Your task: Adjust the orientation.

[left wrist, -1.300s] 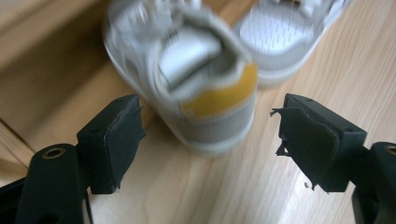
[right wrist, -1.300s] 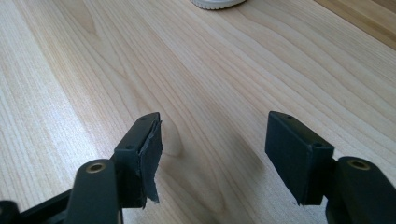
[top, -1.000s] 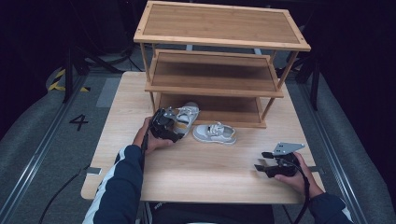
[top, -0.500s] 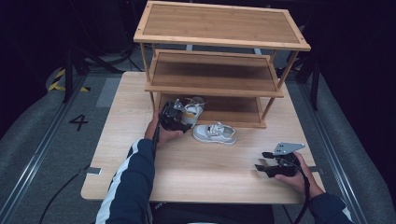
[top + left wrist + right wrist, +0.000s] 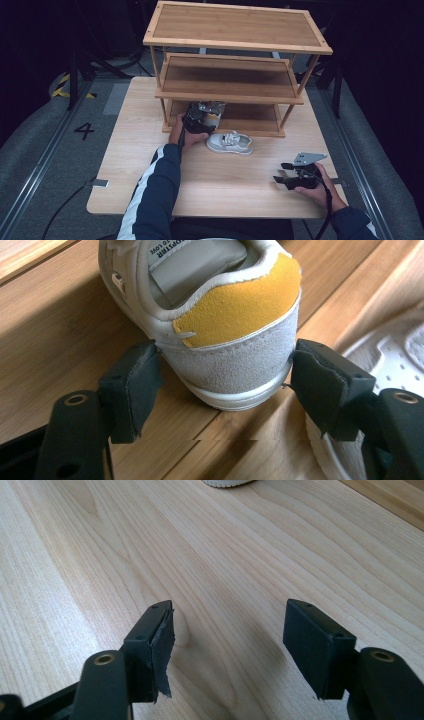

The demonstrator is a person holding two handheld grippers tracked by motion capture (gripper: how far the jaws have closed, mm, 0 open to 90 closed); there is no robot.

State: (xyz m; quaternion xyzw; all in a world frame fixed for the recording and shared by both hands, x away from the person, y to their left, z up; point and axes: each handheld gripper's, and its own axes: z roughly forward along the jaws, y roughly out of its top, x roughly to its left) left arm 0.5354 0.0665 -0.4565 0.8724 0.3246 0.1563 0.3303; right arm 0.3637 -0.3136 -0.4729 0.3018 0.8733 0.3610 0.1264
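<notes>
Grey shoe (image 5: 220, 340) with yellow heel patch; black fingers (image 5: 132, 390); pale wood-grain table (image 5: 210, 555)

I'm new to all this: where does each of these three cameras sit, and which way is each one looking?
High view: above the person's side, looking forward and down on the pale wooden table, three-tier bamboo rack, both forearms and hands.
Left gripper view: on the left gripper, facing the grey, yellow-heeled shoe between its black jaws at the rack's bottom shelf.
Right gripper view: on the right gripper, facing bare tabletop between open jaws.
Shared: the second white shoe appears in the high and left gripper views.
</notes>
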